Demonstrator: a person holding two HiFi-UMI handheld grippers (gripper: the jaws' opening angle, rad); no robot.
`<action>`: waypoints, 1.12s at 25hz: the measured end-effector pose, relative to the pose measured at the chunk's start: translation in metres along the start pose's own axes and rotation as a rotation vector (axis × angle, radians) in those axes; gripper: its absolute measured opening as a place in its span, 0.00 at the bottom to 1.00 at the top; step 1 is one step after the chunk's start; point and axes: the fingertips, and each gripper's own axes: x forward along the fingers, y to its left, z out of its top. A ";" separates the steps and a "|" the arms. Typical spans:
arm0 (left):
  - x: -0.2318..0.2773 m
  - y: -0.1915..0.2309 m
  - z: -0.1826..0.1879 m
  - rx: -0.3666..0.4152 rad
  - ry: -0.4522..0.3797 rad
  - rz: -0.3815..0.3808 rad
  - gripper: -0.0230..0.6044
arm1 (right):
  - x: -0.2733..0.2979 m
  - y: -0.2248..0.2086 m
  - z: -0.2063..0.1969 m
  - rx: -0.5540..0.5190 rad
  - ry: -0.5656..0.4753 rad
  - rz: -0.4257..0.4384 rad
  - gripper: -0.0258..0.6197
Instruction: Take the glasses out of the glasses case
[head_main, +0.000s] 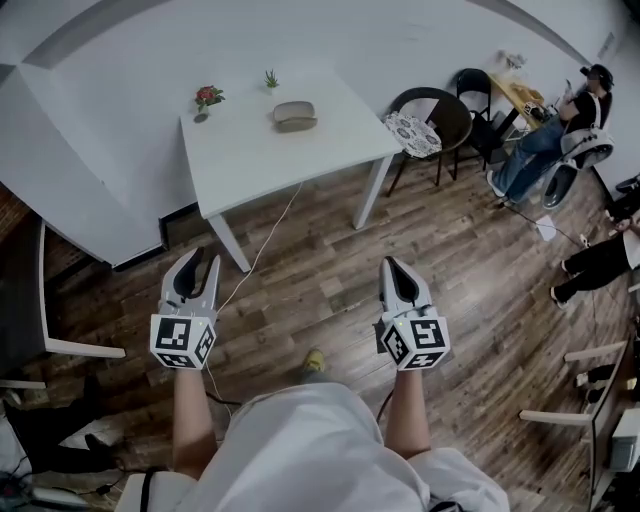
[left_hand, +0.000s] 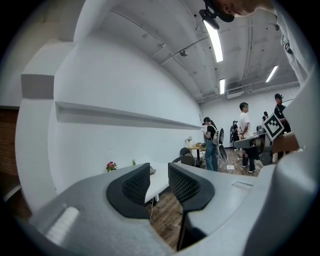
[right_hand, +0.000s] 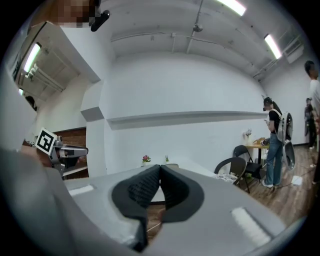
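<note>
Nothing of the task proper has begun: this is the approach. The glasses case (head_main: 295, 115) lies on the white table (head_main: 260, 160) near the far edge of the tabletop, roughly midway along it. A small pot of flowers (head_main: 207, 98) stands toward the far left corner, and a small green plant (head_main: 270, 79) stands at the far edge just behind the case. The case looks shut (too small here to make out a seam or hinge).

Both grippers hang over the wooden floor (head_main: 320, 280), well apart from the near edge of the tabletop and from the case. The left gripper (left_hand: 159, 174) has its jaws a little apart, a narrow gap with nothing in it. The right gripper (right_hand: 160, 170) has its ribbed pads pressed together at the tips and holds nothing.

By my reading, the next move is to step up to the table and bring both grippers over its far edge. One gripper would steady the lower shell while the other lifts the lid. The right jaws will need to open first. A cable (head_main: 268, 245) trails from the near edge down to the floor and could catch a foot on the way in.
</note>
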 end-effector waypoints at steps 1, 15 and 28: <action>0.008 -0.001 0.001 0.001 0.000 0.001 0.22 | 0.006 -0.005 0.000 -0.016 0.007 0.005 0.04; 0.086 -0.016 0.005 0.024 0.014 -0.003 0.22 | 0.057 -0.063 0.011 -0.004 -0.029 0.029 0.04; 0.158 0.001 0.002 0.034 -0.009 -0.005 0.22 | 0.120 -0.101 0.011 0.019 -0.056 0.019 0.04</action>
